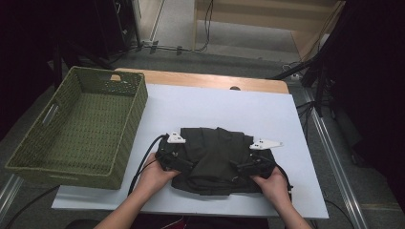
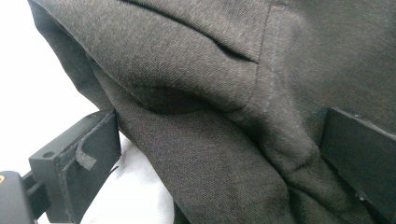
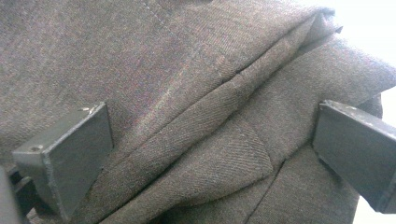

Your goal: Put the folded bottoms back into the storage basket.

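The left gripper (image 1: 173, 160) sits at the left side of a folded dark garment (image 1: 217, 157), and in the left gripper view its two black jaws stand wide apart with a thick fold of the dark cloth (image 2: 224, 116) between them, not squeezed. The right gripper (image 1: 250, 164) sits at the right side of the garment, and in the right gripper view its jaws are also spread wide, with the cloth (image 3: 196, 107) bunched between them and a seam running across it. A hand holds each gripper from below, the left hand (image 1: 155, 176) and the right hand (image 1: 273, 183). The garment lies near the front edge of the white table top (image 1: 267, 114), about in the middle. A green woven basket (image 1: 79, 124) stands on the left edge of the table, just beside the garment.
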### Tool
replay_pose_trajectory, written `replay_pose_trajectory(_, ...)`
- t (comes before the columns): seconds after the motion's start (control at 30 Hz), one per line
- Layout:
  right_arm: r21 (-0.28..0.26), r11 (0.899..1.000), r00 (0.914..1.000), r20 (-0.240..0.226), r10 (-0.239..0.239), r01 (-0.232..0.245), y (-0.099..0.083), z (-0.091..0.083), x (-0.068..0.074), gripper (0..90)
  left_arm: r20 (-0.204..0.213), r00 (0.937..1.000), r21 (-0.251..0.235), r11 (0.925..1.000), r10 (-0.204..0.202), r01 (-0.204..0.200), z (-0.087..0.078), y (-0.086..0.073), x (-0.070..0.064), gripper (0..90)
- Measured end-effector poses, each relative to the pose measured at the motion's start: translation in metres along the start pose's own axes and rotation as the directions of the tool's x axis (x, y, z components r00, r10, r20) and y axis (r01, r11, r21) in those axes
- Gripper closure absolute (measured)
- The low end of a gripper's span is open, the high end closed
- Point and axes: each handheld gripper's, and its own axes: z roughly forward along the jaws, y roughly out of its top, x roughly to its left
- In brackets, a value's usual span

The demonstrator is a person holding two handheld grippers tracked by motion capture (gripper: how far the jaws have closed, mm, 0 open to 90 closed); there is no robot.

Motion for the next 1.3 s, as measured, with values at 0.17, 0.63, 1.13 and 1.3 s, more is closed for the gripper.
replay_pose_trajectory(0.17,0.001,1.000,0.9998,0.021,-0.007,0.007,-0.002,0.000,-0.001,0.0,0.024,0.9994,-0.002,0.9997,-0.025,0.025,0.005,-0.002,0.003,0.0)
replay_pose_trajectory(0.63,0.036,0.998,0.9983,0.013,0.057,-0.058,-0.006,0.004,-0.003,2.5,0.024,0.9987,-0.021,0.9987,-0.045,0.046,0.012,-0.001,-0.005,0.0)
replay_pose_trajectory(1.13,0.067,0.994,0.9936,-0.062,0.095,-0.090,0.005,0.002,0.012,45.2,0.154,0.9775,0.024,0.9895,-0.144,0.142,0.012,0.009,-0.014,47.1)
replay_pose_trajectory(1.3,0.094,0.989,0.9922,-0.046,0.116,-0.111,0.011,0.000,0.014,52.9,0.152,0.9804,0.036,0.9920,-0.125,0.121,0.008,0.015,-0.015,53.6)
